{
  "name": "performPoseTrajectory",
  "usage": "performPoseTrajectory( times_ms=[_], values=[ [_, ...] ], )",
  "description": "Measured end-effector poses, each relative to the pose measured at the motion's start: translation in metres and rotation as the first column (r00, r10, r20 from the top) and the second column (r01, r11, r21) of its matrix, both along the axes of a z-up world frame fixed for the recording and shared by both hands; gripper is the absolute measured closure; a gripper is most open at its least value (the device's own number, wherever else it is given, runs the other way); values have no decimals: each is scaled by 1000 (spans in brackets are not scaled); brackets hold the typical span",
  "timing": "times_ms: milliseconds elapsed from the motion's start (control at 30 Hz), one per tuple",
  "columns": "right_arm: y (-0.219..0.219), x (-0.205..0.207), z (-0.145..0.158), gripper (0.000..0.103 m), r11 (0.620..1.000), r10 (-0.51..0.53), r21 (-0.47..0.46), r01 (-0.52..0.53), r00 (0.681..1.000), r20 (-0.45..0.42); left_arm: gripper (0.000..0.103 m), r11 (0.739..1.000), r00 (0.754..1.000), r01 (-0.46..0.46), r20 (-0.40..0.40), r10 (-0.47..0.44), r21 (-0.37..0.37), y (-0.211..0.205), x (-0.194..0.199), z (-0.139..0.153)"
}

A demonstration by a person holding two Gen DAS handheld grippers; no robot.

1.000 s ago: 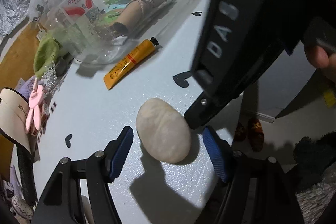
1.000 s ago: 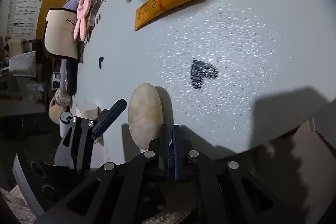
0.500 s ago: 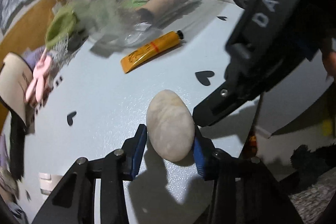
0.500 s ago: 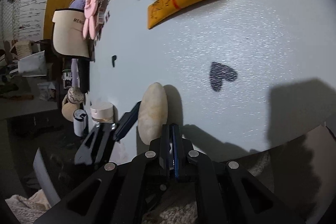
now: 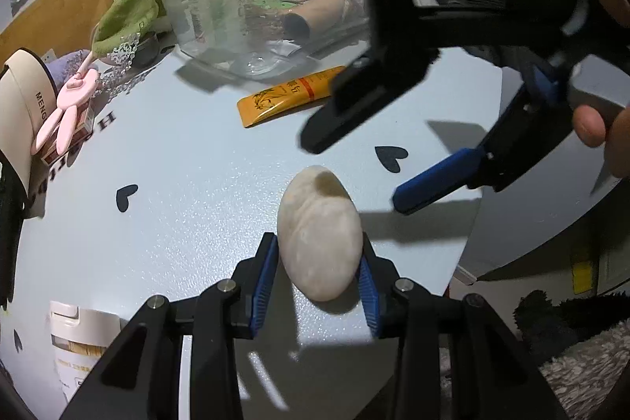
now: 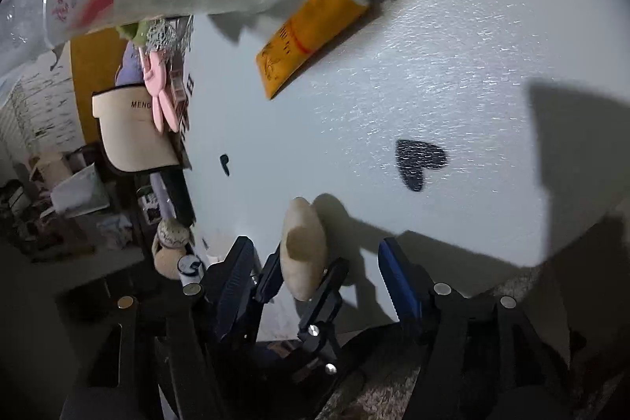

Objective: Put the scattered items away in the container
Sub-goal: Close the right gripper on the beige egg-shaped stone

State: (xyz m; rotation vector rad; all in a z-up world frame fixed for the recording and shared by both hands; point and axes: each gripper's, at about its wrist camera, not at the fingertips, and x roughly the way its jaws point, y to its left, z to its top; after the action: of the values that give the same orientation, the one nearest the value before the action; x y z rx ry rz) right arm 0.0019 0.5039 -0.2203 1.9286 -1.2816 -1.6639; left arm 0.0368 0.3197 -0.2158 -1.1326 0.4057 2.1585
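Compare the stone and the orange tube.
The stone is pale, smooth and egg-shaped; the orange tube is flat, long and printed, with a black cap visible in the right wrist view. The stone sits clamped in the left gripper; the tube lies free, beside the clear container. Both are outside the container, over the white table.

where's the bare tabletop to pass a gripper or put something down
Free: the pale stretch between the stone, the orange tube and the left heart mark; also the wide patch beyond the heart mark in the right wrist view. Crowded: the far side around the clear container, green cloth and pink bunny clip.
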Motion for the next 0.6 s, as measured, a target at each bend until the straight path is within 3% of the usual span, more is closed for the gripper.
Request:
performPoseTrajectory(
  times_ms=[67, 200, 367, 600],
  values=[
    [-9, -4, -1, 37, 999, 27, 18, -27, 1000, 8, 65, 1000, 1000, 1, 4, -1, 11, -1, 0, 0],
    [-27, -12, -4, 54, 995, 93, 26, -94, 995, 32, 65, 1000, 1000, 14, -4, -13, 12, -2, 1, -1],
    [-48, -20, -5, 70, 969, 205, 124, -212, 977, 65, 65, 999, 998, 49, -32, -50, -10, -1, 7, -3],
    [-54, -19, -7, 71, 962, 237, 123, -244, 969, 65, 64, 999, 999, 52, 11, -52, -1, -8, 5, -4]
  ],
)
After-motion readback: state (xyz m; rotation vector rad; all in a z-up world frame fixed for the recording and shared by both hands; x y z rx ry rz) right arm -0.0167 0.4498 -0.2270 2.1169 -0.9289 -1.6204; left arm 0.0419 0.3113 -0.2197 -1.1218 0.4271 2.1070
